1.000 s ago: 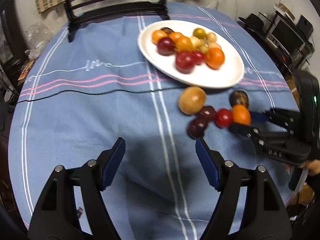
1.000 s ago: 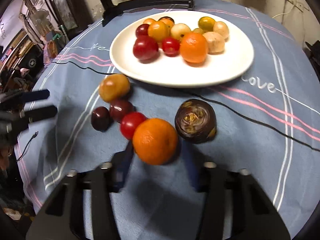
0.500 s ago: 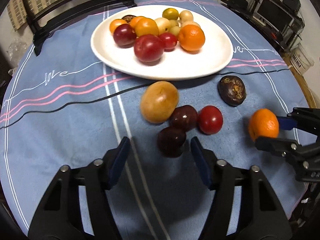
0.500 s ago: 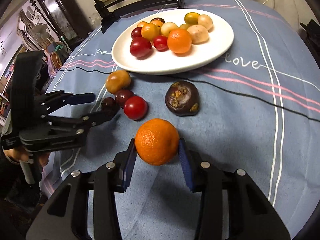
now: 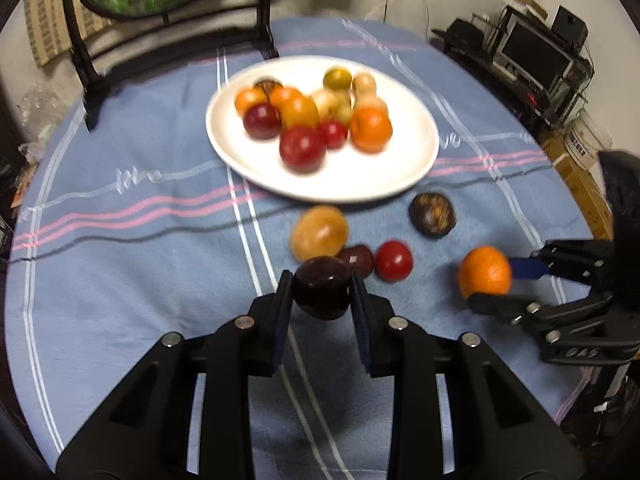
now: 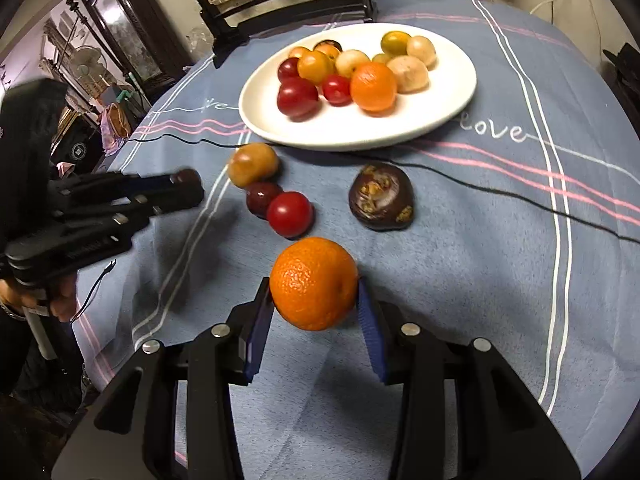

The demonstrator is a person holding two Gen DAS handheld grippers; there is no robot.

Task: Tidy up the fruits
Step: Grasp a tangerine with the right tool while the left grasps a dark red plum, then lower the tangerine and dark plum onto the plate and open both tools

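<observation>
The jaws of the left gripper (image 5: 322, 294) have just been closing, and a dark plum (image 5: 322, 291) that lay loose between them half a second ago is now pinched between the blue pads, low in the centre of the left wrist view. It appears to be raised slightly off the blue striped tablecloth (image 5: 132, 264), though blur makes that uncertain. The right gripper (image 6: 316, 312) is seen narrowly parted and clamped on an orange (image 6: 314, 283), low in the centre of its own view and at the right edge of the left wrist view; that grip is unchanged from half a second ago.

Both grippers are therefore judged to be loaded, and carrying toward the white plate (image 5: 404, 176), in the upper middle of both views, is taken as the step in hand. Four fruits are left on the cloth just below the plate: a yellow-brown fruit (image 5: 319, 232), a second dark plum (image 5: 356, 260) touching it, a red tomato (image 5: 394, 261) beside that, and a dark shrivelled fruit (image 5: 432, 214) set apart to the right.

The left wrist view is smeared by motion, so the heaped fruit on the plate cannot be told apart surely. The underside of each held fruit is hidden by the jaws. In the right wrist view the left gripper's plum is almost wholly covered by the fingers, and only part of a hand (image 6: 60, 298) is seen at the left edge.
</observation>
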